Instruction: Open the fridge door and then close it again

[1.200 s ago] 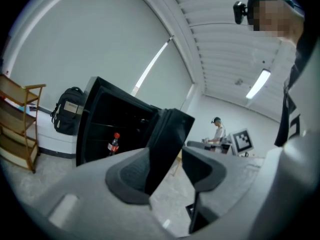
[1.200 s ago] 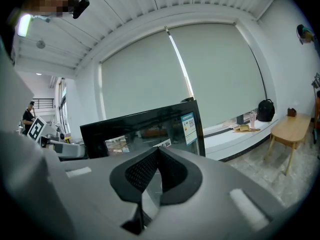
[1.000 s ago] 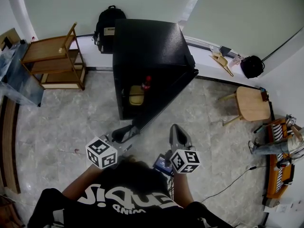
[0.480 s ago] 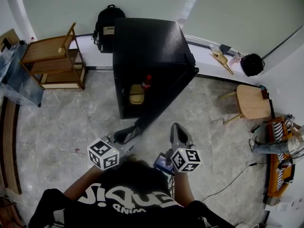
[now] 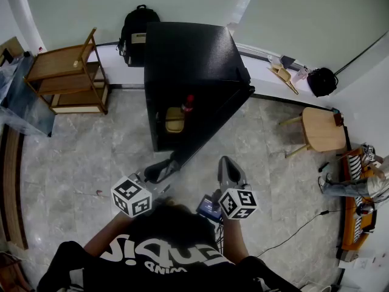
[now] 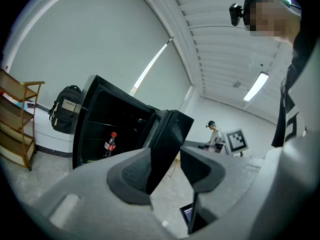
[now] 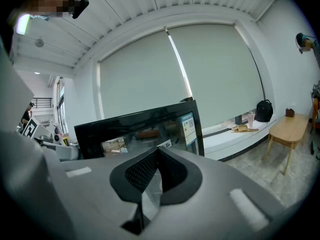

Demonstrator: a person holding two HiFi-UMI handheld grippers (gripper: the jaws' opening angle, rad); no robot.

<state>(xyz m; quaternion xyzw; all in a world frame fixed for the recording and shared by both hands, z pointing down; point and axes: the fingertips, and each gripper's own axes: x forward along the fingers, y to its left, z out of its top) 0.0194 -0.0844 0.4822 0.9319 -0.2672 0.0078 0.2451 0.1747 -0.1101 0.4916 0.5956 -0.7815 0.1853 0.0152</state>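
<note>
The black fridge point(image 5: 188, 53) stands against the far wall with its door point(image 5: 213, 123) swung open towards me. Inside it are a red-capped cola bottle point(image 5: 187, 105) and a yellow item point(image 5: 174, 120). My left gripper point(image 5: 163, 169) is shut on the door's free edge. In the left gripper view the door point(image 6: 172, 129) runs between the pads, and the cola bottle point(image 6: 110, 145) shows in the dark interior. My right gripper point(image 5: 225, 163) hangs free on the door's outer side, shut on nothing. In the right gripper view its pads meet at the right gripper's tip point(image 7: 158, 151), in front of the glossy door point(image 7: 140, 129).
A wooden shelf unit point(image 5: 70, 72) stands to the left and a black backpack point(image 5: 135, 32) leans behind the fridge. To the right are a wooden stool point(image 5: 322, 131) and a black bag point(image 5: 322, 84) on the ledge. A cable point(image 5: 292, 236) crosses the floor, and a person point(image 5: 358, 184) is at the far right.
</note>
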